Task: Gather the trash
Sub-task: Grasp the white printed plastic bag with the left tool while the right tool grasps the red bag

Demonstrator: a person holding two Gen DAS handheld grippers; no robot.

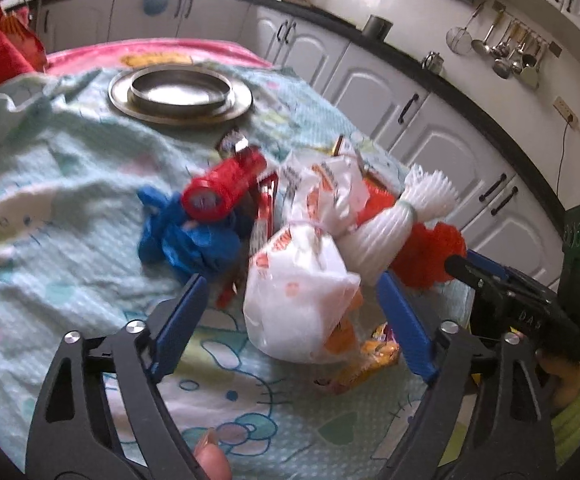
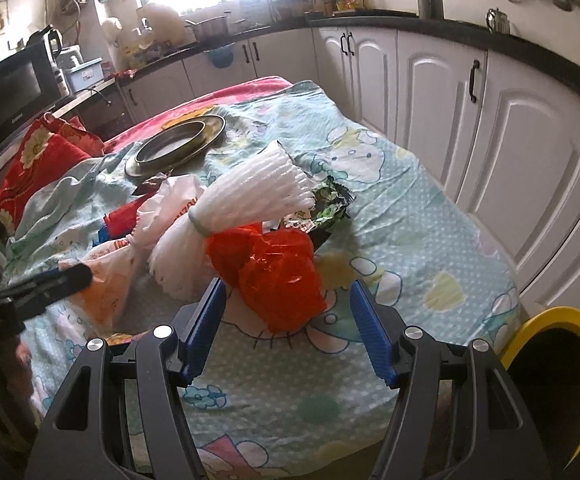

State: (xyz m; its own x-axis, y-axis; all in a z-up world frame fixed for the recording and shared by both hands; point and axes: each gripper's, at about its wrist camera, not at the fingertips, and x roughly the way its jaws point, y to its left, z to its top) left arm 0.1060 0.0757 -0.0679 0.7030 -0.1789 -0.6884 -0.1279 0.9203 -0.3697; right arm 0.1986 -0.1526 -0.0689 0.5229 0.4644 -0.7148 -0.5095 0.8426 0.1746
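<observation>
The left gripper (image 1: 290, 312) has its blue fingers (image 1: 182, 320) spread to either side of the knotted white plastic bag (image 1: 298, 304), which lies between them but does not look pinched yet; the pads stand clear of its sides, so I read the grip as released and lined up for a squeeze. The right gripper (image 2: 286, 328) is likewise unclenched, its fingers (image 2: 206, 328) flanking the near end of the crumpled red plastic bag (image 2: 274, 272) without pressing it. Each tool seems aimed at the nearest loose piece, probably so both hands can lift at once. Around these two, the rest of the trash sits heaped in one pile on the worktop, which is covered by a pale cartoon-print blanket (image 2: 410, 216): a bundle of white foam netting (image 2: 250, 192) tied at its waist leans across the red bag, a green wrapper (image 2: 330, 200) lies behind it, and from the left wrist view a red cylinder (image 1: 222, 188), a blue crumpled bag (image 1: 186, 236) and a yellow snack wrapper (image 1: 374, 356) show beside the white bag. Farther back rests a round metal tray (image 1: 178, 96), apart from the pile. A yellow-rimmed bin (image 2: 558, 380) stands at the worktop's near right edge, likely the destination, close to the right hand.
</observation>
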